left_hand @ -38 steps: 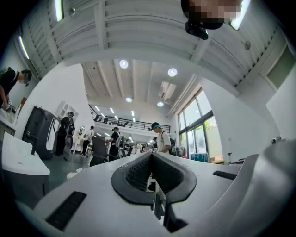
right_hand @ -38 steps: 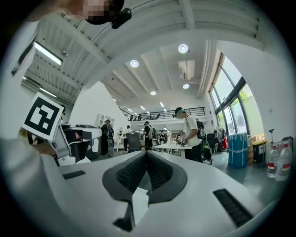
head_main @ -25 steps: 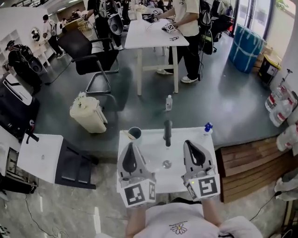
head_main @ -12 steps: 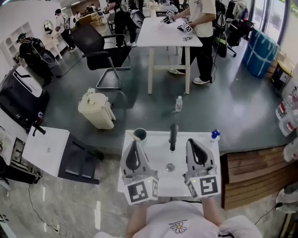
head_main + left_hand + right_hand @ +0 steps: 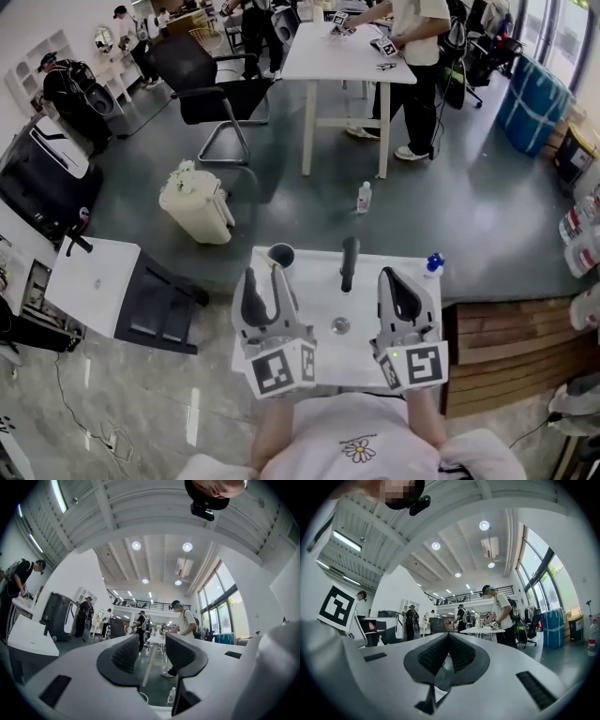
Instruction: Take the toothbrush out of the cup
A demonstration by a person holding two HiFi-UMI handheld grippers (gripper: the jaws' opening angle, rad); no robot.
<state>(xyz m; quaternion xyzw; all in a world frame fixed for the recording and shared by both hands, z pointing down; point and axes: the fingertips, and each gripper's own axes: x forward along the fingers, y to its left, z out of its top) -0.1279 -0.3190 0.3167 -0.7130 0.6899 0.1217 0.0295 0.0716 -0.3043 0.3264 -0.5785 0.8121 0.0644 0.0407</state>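
Observation:
A dark cup with a pale rim stands at the far left corner of the white washbasin top. A thin pale toothbrush handle seems to lean from it toward me, but it is too small to be sure. My left gripper hovers just short of the cup. Its jaws are opening, with nothing between them. In the left gripper view the left gripper shows a clear gap, and the cup's rim peeks out below. My right gripper hovers over the right side of the basin, and in the right gripper view the right gripper is shut and empty.
A dark faucet rises at the back middle, with the drain in front of it. A blue-capped bottle stands at the back right corner. Beyond are a cream bin, a floor bottle and wooden boards to the right.
The left gripper's jaws have opened from shut and it has edged toward the cup. The right gripper stays shut and has barely shifted.

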